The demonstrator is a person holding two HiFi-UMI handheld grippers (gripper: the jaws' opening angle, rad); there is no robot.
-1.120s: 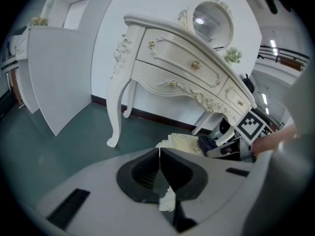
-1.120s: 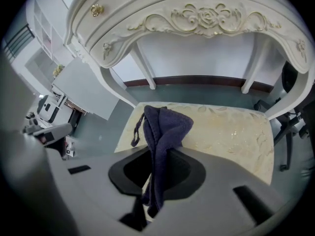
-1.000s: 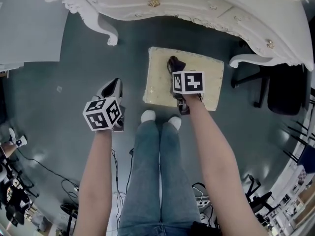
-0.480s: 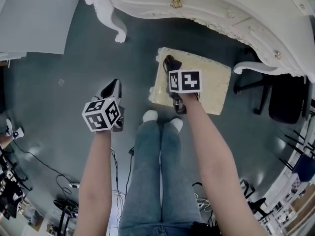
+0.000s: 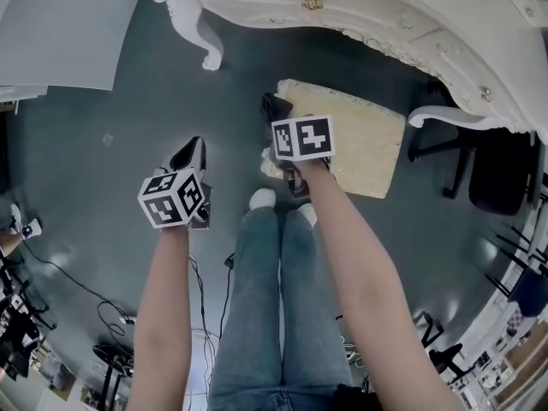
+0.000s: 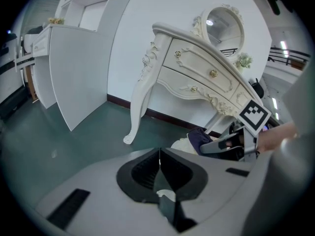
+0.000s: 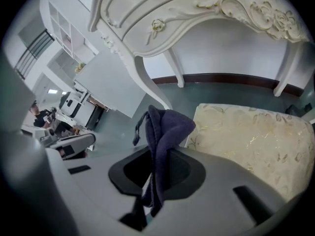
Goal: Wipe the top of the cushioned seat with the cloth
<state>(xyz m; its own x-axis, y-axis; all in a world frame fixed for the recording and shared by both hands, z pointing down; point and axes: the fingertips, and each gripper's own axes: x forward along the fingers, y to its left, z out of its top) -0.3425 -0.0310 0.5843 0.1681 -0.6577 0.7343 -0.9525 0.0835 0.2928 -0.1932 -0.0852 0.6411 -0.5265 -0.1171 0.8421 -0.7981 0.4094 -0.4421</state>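
The cushioned seat (image 5: 360,135) is a cream square stool under the white dresser; it fills the right of the right gripper view (image 7: 256,132). My right gripper (image 5: 276,114) is shut on a dark purple cloth (image 7: 162,132), which pokes up between its jaws just past the seat's left edge. The cloth (image 5: 272,107) shows as a dark bunch in the head view. My left gripper (image 5: 193,151) hangs over the bare floor to the left, shut and holding nothing; its jaws (image 6: 159,159) meet in a line.
An ornate white dresser (image 5: 368,11) stands over the seat, one curved leg (image 5: 204,37) at left. A white panel (image 5: 60,32) lies far left. A black chair base (image 5: 479,161) is at right. Cables (image 5: 111,324) trail on the green floor. My feet (image 5: 261,199) are close to the seat.
My right gripper with the cloth has slid left across the seat, from its front middle to its left edge. The left gripper has stayed in place.
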